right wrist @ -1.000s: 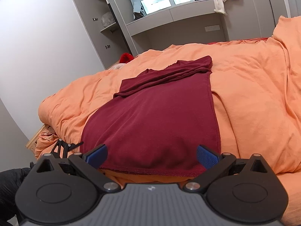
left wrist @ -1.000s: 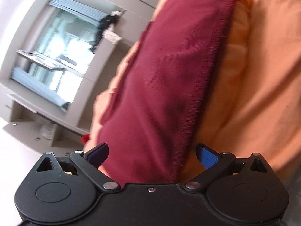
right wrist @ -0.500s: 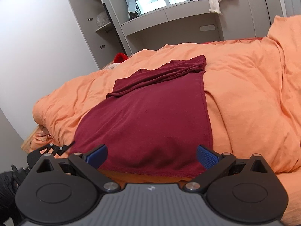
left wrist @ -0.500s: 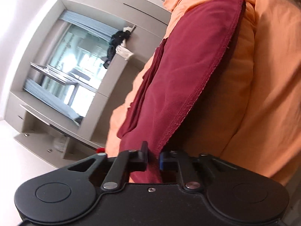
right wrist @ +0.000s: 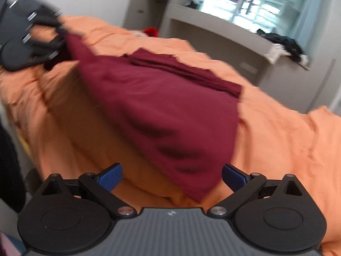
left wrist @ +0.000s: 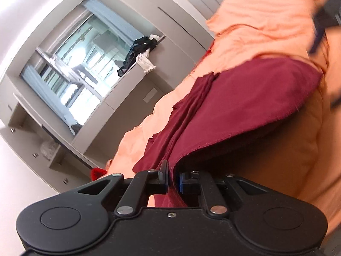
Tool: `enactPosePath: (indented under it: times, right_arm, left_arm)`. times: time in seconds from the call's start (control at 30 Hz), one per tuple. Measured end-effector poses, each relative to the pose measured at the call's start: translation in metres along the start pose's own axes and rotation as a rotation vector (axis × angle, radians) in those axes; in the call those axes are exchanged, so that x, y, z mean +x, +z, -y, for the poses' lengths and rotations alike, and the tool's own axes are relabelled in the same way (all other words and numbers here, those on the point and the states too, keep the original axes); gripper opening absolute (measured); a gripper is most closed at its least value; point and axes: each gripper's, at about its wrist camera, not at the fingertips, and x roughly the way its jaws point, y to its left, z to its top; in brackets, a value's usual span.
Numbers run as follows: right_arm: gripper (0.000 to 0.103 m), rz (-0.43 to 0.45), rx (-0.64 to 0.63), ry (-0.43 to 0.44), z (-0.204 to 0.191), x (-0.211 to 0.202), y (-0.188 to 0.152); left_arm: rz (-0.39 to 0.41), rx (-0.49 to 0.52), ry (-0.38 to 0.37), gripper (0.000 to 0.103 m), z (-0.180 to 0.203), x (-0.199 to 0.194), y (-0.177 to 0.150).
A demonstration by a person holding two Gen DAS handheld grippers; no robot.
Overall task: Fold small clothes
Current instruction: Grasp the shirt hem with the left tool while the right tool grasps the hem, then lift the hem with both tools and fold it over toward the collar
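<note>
Maroon shirt [right wrist: 162,115] on orange duvet [right wrist: 287,140], left claw [left wrist: 173,180] pinching corner

The garment [right wrist: 162,111] is a dark maroon knit top lying on an orange bed [right wrist: 287,140]. Its far end is folded into narrow layered pleats. One near corner is lifted off the bed, pulling the cloth into a raised ridge. The other near corner lies on the bed in a point, with a stitched hem.
</note>
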Motion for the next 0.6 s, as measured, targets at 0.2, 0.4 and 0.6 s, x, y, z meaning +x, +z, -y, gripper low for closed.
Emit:
enactPosePath:
  times: [0.2,0.4,0.6]
  right_arm:
    - [0.061,-0.061,-0.137,-0.188,-0.024,0.036,-0.009]
    - [0.052,-0.051,-0.176,-0.276,-0.021,0.045,-0.022]
    - [0.035,-0.048,-0.211,-0.289,-0.006,0.043,-0.021]
  left_arm:
    - [-0.006,-0.033,0.006,0.011,-0.009,0.003,0.008]
    - [-0.003,-0.051,0.016,0.012,-0.013,0.001,0.012]
    - [-0.003,-0.067,0.014,0.012,-0.014,0.000,0.010]
